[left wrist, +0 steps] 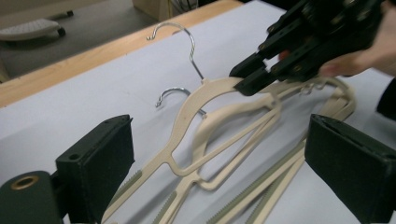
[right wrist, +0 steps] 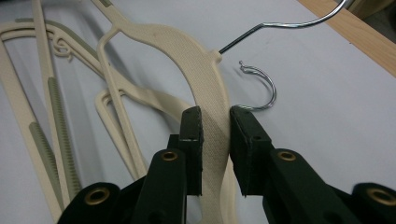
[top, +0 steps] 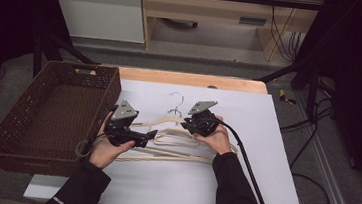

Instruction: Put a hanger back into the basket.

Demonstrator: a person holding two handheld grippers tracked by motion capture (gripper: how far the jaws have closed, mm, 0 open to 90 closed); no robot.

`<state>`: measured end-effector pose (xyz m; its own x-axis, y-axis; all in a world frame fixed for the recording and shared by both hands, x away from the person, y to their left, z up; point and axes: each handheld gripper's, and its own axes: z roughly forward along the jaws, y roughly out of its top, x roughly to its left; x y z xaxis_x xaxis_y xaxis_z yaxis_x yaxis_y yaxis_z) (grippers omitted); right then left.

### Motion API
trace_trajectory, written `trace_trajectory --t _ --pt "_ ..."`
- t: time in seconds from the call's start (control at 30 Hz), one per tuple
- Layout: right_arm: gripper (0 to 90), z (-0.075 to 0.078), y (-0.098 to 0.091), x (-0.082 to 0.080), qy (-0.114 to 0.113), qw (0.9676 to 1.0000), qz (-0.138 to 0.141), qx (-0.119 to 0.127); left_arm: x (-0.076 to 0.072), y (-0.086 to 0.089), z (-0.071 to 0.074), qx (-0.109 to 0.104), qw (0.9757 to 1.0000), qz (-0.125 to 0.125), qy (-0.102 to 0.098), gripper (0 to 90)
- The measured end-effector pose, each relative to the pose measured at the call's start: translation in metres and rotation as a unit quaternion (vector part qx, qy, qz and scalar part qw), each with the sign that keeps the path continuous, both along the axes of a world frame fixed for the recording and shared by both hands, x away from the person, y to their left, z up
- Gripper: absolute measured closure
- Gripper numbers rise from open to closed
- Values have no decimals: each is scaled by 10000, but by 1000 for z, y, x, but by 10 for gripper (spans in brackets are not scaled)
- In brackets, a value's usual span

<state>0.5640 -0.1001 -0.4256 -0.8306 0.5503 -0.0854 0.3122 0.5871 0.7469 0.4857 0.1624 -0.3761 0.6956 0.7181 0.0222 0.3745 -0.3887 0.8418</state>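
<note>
White table (top: 271, 191): brown basket (top: 0, 137) empty; right tool (right wrist: 215, 122) pinching hanger (right wrist: 198, 70) (left tool (left wrist: 219, 154) spread).

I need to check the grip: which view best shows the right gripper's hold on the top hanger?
The right gripper view: the right gripper pinches the top hanger close up. The left gripper view shows it sideways; the high view, tiny.

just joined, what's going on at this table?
A person works a small pile of beige plastic hangers with metal hooks on the white table. The right gripper is shut on the top hanger's shoulder. The left gripper, jaws wide open, is beside the pile. A brown woven basket sits at the left.
</note>
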Motion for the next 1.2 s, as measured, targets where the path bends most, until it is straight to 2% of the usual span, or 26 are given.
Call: trace_trajectory --t 0.13,0.17,0.27,0.33,0.47,0.63,0.73,0.77,0.83,0.9,0.93,1.0,1.03,1.07,1.1,1.13,1.2 --pt "756 1 2 -3 -118 9999 102 -36 13 -6 -10 280 9996 33 20 124" --pt "756 2 2 -4 -77 9999 136 -47 16 -7 -12 333 9994 51 34 138" --pt "756 2 4 -6 -159 9997 185 -60 27 -8 -19 433 9989 106 145 173" --pt "756 2 5 -8 -137 9998 149 -38 31 -10 -24 490 9985 75 240 189" --pt "756 3 7 -10 -193 9996 214 -54 39 -19 -33 715 9970 -65 273 231" --pt "757 3 8 -12 -179 9995 260 -46 58 -29 -46 1066 9933 -80 435 314" --pt "757 4 8 -12 -197 9991 362 -54 63 -34 -53 1226 9909 -190 515 429" --pt "757 4 9 -13 -154 9994 304 -26 64 -34 -55 1192 9911 -213 545 502" --pt "757 4 9 -14 -159 9992 354 -44 64 -34 -55 1194 9908 -322 555 590" --pt "757 4 10 -15 -173 9992 351 -55 60 -37 -54 1208 9907 -396 477 681" --pt "756 5 9 -15 -185 9991 370 -47 58 -38 -52 1303 9898 -395 417 704" --pt "755 5 8 -16 -159 9992 372 -21 54 -40 -52 1397 9887 -433 314 714" --pt "753 6 8 -17 -140 9993 356 -14 53 -39 -51 1454 9876 -491 327 720" --pt "751 6 8 -18 -158 9992 380 -31 49 -40 -50 1573 9859 -524 232 724" --pt "751 6 8 -18 -158 9992 380 -31 49 -40 -50 1573 9859 -524 232 729" --pt "696 8 9 -21 -160 9993 325 -34 47 -40 -49 1592 9854 -556 235 729" --pt "652 10 10 -25 -146 9994 314 -39 41 -41 -46 1649 9845 -582 128 733"
